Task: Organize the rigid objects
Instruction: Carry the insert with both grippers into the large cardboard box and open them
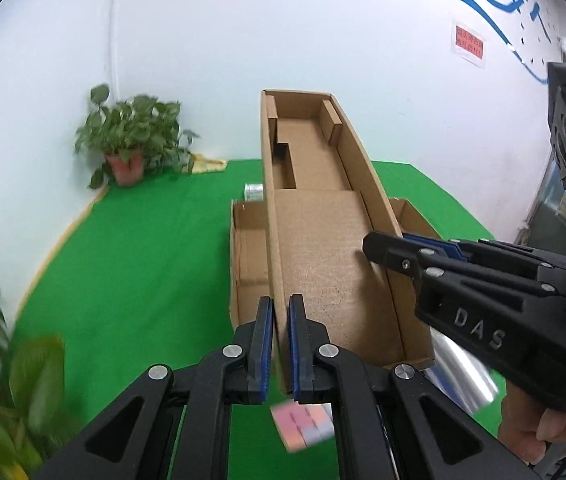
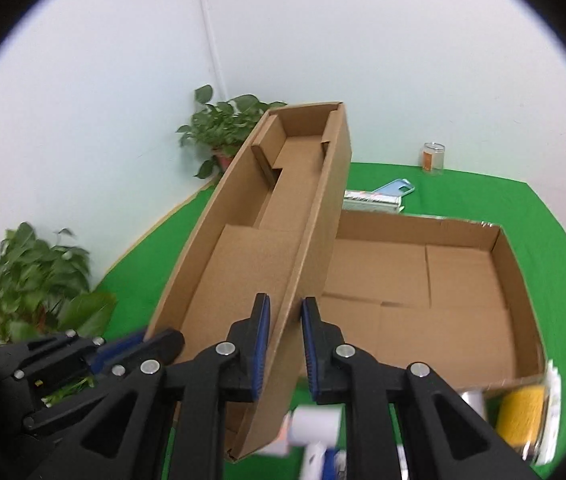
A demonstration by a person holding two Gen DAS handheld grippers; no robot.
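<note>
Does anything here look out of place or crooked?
Yes. The narrow cardboard box is not flat on the green table: the left gripper and right gripper each pinch a side wall, and it tilts steeply, far end raised, above the wide open box. It appears empty.

Two wrist fisheyes, close over one cardboard tray

Each looks forward and downward along its own tongs toward the white wall; both share the long cardboard tray, the green desk, the potted plant.
</note>
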